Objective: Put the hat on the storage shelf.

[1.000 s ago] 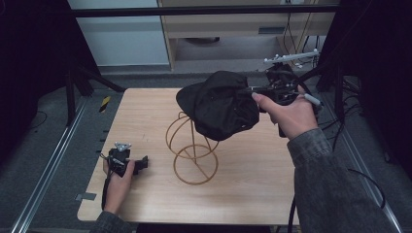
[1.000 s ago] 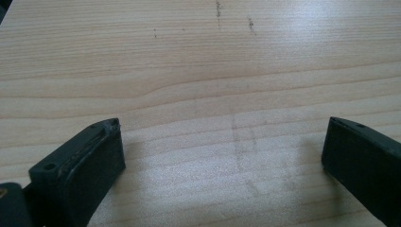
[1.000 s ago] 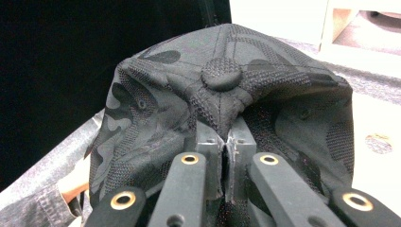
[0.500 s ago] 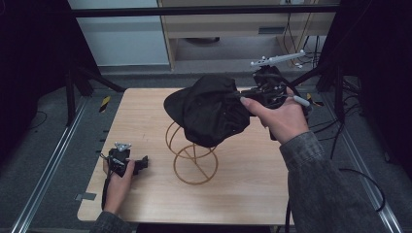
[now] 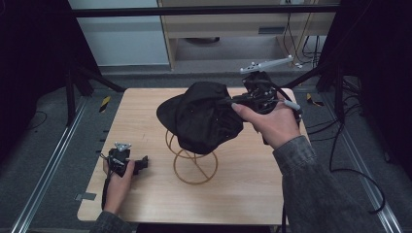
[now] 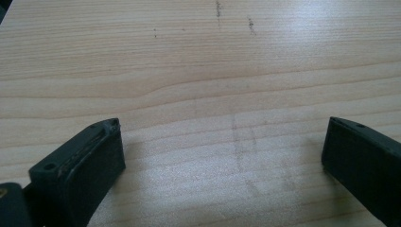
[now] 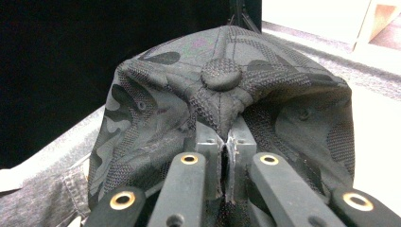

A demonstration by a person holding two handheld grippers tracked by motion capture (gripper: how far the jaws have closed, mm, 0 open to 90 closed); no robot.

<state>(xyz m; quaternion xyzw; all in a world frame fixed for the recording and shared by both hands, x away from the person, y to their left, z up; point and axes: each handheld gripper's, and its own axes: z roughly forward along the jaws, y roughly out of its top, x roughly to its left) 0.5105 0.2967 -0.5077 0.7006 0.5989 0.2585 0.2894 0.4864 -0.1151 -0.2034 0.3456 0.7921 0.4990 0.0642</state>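
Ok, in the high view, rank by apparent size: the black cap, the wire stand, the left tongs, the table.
1. Table, largest by far.
2. Black cap, though it hangs nearer the camera, which flatters it.
3. Wire stand; its top is hidden under the cap, so its true extent is unsure.
4. Left tongs, smallest.

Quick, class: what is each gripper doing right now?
Left gripper: open, jaws wide apart over the light wooden table, holding nothing.
Right gripper: shut on the black camouflage-patterned cloth cap, above the gold wire stand.

high view: dim, dark edges | gripper views: brighter, near jaws slightly soft
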